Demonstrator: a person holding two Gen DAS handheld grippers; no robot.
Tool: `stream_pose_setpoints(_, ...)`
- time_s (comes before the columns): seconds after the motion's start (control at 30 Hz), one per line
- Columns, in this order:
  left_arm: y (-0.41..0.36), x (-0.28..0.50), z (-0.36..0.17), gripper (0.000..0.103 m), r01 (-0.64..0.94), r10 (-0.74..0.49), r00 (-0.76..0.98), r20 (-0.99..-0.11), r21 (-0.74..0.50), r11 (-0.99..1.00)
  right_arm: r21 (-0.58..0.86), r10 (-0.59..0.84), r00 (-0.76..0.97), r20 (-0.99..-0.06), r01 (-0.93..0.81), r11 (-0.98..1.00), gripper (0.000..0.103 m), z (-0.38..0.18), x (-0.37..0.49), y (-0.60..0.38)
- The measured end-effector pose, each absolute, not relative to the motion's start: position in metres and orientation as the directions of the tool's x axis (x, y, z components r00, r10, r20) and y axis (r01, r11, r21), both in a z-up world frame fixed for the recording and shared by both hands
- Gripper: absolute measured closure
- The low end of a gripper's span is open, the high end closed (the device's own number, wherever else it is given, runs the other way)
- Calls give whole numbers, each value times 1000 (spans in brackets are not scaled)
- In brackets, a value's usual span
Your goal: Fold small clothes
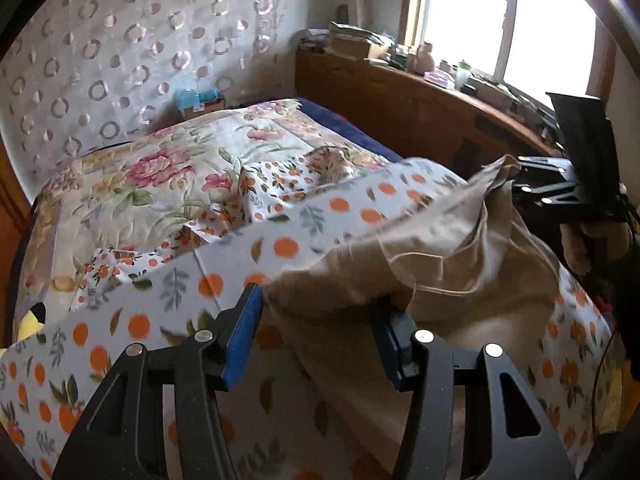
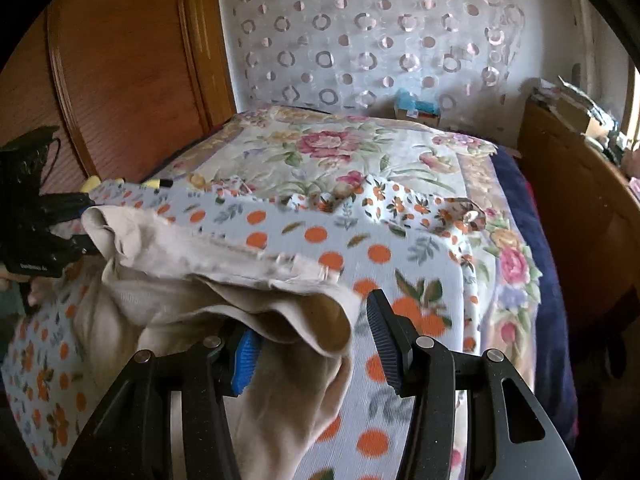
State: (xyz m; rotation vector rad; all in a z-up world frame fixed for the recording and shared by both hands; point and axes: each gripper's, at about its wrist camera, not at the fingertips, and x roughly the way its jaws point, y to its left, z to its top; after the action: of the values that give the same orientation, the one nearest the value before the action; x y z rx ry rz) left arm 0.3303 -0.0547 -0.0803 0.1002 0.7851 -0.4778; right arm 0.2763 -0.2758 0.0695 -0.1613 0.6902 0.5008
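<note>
A bed (image 2: 400,148) with a flowered quilt fills most of both views, with a white cloth printed with oranges (image 1: 120,328) spread over its near end. On that cloth lies a beige garment (image 1: 440,248) (crumpled, with one edge lifted), stretched between the two tools. The left tool (image 1: 320,320) stands about half open; the garment's edge drapes over its right finger while its left finger, faced with a blue pad (image 1: 244,336), is clear of the cloth, so nothing is pinched. The right tool (image 2: 308,344) is likewise about half open; a fold of the garment (image 2: 224,280) hangs over its left finger and into the gap, and its right finger is bare. A small blue box (image 2: 416,106) sits beyond the bed's far end by the curtain.
</note>
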Motion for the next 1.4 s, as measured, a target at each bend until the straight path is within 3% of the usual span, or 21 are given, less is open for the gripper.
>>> stream_pose_setpoints(0.07, -52, 338, -83, 49, 425, -358, 617, -701, -86, 901, 40, 397, 669, -628, -481, 876, 66, 72, 284, -281)
stream_pose_setpoints(0.1, -50, 341, -85, 49, 412, -346, 621, -703, -82, 907, 31, 370, 684, -629, -453, 891, 66, 71, 287, -284)
stream_pose_setpoints(0.17, -44, 350, -91, 49, 375, -310, 623, -718, -74, 924, -4, 272, 718, -640, -358, 934, 71, 69, 295, -292)
stream_pose_setpoints(0.23, -38, 355, -96, 49, 346, -297, 616, -729, -88, 934, -52, 181, 735, -653, -281, 958, 85, 67, 300, -297)
stream_pose_setpoints(0.43, -31, 349, -94, 49, 335, -289, 634, -717, -82, 939, -13, 215, 729, -649, -294, 956, 85, 71, 282, -305)
stream_pose_setpoints(0.5, -29, 347, -90, 49, 338, -305, 635, -709, -100, 936, 17, 245, 717, -652, -310, 951, 73, 72, 276, -304)
stream_pose_setpoints(0.57, -30, 340, -85, 49, 348, -316, 642, -699, -101, 932, 38, 277, 702, -656, -336, 941, 40, 73, 269, -300)
stream_pose_setpoints(0.73, -34, 329, -79, 49, 380, -351, 637, -686, -116, 918, 80, 327, 672, -664, -372, 925, 24, 67, 272, -306)
stream_pose_setpoints(0.97, -39, 336, -103, 49, 383, -365, 570, -736, -155, 911, 112, 317, 587, -745, -359, 927, 24, 39, 297, -311)
stream_pose_setpoints(1.2, -39, 343, -116, 49, 376, -407, 524, -748, -225, 899, 125, 342, 572, -745, -385, 915, 24, 38, 307, -320)
stream_pose_setpoints(1.37, -49, 344, -116, 49, 394, -399, 523, -753, -201, 897, 126, 383, 546, -745, -449, 885, 54, 36, 301, -301)
stream_pose_setpoints(1.4, -52, 345, -115, 56, 402, -402, 514, -758, -201, 893, 119, 384, 548, -743, -457, 882, 57, 36, 298, -298)
